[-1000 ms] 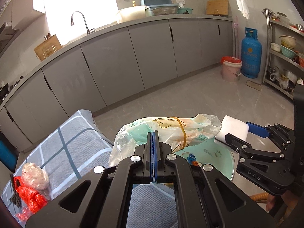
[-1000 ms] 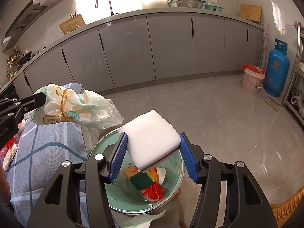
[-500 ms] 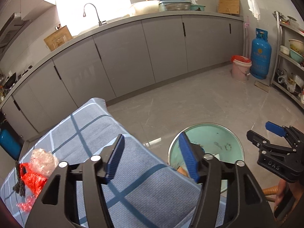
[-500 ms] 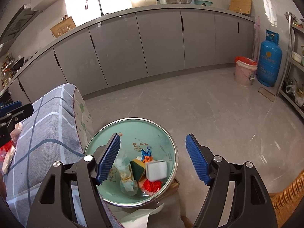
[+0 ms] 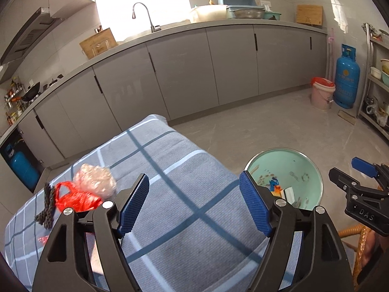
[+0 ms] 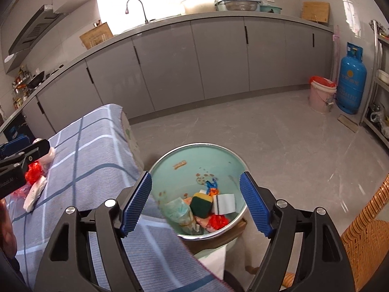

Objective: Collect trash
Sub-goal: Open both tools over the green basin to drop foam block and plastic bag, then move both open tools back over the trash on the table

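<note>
A mint-green bin (image 6: 228, 163) stands on the floor beside the table; it holds a green sponge (image 6: 200, 204), a white foam block (image 6: 225, 203), a crumpled plastic bag (image 6: 177, 210) and red scraps. It also shows in the left wrist view (image 5: 306, 170). My right gripper (image 6: 195, 204) is open and empty above the bin. My left gripper (image 5: 194, 204) is open and empty above the blue checked tablecloth (image 5: 170, 170). On the cloth to the left lie a red plastic bag (image 5: 75, 199), a clear crumpled wrap (image 5: 94, 181) and a dark strip (image 5: 47, 206).
Grey cabinets (image 5: 182, 73) with a sink run along the back. A pink bucket (image 5: 322, 93) and a blue gas cylinder (image 5: 346, 77) stand at the far right, next to a metal shelf. A wicker chair (image 6: 364, 231) is at the right. A white tissue (image 6: 35, 193) lies on the cloth.
Both grippers opened: the plastic bag from the left and the white foam block from the right dropped into the bin. The left gripper then swung left over the table.
</note>
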`<move>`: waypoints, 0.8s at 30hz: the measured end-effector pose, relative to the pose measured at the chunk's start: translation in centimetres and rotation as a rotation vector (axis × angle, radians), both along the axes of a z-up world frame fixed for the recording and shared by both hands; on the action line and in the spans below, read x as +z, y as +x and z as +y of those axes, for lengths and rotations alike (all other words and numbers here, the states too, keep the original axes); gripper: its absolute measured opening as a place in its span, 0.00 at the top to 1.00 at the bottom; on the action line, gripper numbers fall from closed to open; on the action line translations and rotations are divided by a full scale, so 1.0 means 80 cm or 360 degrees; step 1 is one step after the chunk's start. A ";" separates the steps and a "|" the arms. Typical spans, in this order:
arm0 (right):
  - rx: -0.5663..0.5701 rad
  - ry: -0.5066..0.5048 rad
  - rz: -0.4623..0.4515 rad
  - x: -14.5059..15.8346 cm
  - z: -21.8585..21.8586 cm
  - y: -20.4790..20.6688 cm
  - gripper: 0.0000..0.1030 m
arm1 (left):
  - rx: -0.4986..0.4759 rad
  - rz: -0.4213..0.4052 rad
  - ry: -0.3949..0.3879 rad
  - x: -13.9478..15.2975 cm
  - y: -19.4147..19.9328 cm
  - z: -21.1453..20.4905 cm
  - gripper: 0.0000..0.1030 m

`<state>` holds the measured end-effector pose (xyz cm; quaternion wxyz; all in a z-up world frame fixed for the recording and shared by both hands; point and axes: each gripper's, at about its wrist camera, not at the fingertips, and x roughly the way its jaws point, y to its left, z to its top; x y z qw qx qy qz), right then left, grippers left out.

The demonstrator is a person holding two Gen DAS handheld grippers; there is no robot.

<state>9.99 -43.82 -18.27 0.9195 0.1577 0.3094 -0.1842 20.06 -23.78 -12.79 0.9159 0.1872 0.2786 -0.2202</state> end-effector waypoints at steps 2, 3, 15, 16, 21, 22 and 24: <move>0.0045 -0.0009 -0.0001 0.005 0.016 0.005 0.27 | 0.0024 0.0001 0.0001 0.000 -0.003 0.013 0.26; 0.0066 -0.0013 -0.0001 0.007 0.025 0.009 0.27 | 0.0042 0.0002 0.0001 0.000 -0.005 0.024 0.26; 0.0329 -0.0061 0.0025 0.019 0.125 0.048 0.27 | 0.0309 0.0019 0.0018 -0.004 0.005 0.148 0.22; 0.0349 -0.0062 0.0027 0.020 0.132 0.051 0.27 | 0.0347 0.0029 0.0021 -0.007 0.008 0.163 0.22; 0.0487 -0.0082 0.0040 0.021 0.187 0.078 0.27 | 0.0529 0.0072 0.0034 -0.023 0.022 0.232 0.22; 0.0511 -0.0087 0.0041 0.021 0.197 0.083 0.27 | 0.0575 0.0088 0.0032 -0.027 0.027 0.249 0.22; 0.0567 -0.0093 0.0045 0.022 0.222 0.095 0.27 | 0.0652 0.0106 0.0028 -0.032 0.035 0.277 0.22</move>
